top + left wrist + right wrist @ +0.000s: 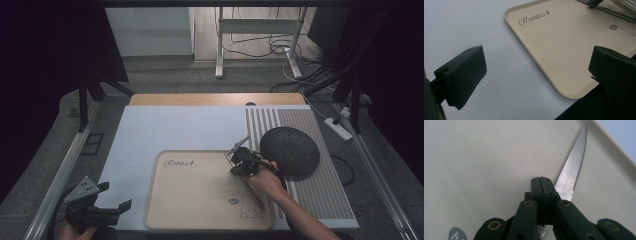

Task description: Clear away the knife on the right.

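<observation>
On the desk point(165, 130) a beige tray point(200, 200) carries a serrated knife point(571, 177), pinched by the right gripper point(240, 159), while the left gripper point(114, 197) is held spread; lifting or releasing is judged next.

I am working in what looks like a lab or test room set up for recording, not a home. I am sitting at a white table point(165, 127) framed by metal rails point(60, 170), with dark curtains point(45, 45) hanging at both sides. Beyond it, loose cables point(280, 50) are trailing over a grey carpet point(200, 80), a power strip point(338, 128) is lying on the floor, and the white legs of a desk point(219, 45) are standing farther back.
</observation>
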{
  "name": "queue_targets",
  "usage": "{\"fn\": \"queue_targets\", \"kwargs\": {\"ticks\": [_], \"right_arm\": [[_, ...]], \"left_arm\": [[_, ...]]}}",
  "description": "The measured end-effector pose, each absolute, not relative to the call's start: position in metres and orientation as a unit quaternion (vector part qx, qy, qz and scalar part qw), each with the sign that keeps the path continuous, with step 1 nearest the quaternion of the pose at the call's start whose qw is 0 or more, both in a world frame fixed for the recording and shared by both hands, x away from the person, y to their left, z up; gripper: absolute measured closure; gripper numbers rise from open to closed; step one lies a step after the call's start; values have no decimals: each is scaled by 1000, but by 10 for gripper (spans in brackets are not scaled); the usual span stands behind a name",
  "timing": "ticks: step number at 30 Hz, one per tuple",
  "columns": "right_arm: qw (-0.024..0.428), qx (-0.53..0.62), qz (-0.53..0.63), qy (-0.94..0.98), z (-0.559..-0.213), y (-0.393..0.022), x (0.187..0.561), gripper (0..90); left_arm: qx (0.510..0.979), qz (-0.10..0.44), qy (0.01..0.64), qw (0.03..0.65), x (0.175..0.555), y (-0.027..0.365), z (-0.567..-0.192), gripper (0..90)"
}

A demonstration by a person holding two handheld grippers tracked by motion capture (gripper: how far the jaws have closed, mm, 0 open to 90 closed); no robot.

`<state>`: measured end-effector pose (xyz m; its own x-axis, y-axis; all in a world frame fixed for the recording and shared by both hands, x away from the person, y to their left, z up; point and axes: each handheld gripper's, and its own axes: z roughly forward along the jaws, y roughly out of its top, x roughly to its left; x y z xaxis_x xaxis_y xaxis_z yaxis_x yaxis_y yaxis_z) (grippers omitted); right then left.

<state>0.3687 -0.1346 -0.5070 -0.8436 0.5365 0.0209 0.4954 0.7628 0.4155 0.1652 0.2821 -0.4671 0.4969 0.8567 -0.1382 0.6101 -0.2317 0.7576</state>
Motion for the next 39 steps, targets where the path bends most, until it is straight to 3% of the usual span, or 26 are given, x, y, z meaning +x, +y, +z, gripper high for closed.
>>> {"fn": "queue_targets", "kwargs": {"ticks": [30, 39], "right_arm": [[8, 337, 208, 918, -501, -201, 362, 897], [27, 332, 240, 912, -490, -197, 358, 653]], "left_arm": [[770, 155, 476, 396, 166, 281, -467, 18], [770, 154, 476, 396, 166, 282, -467, 18]]}}
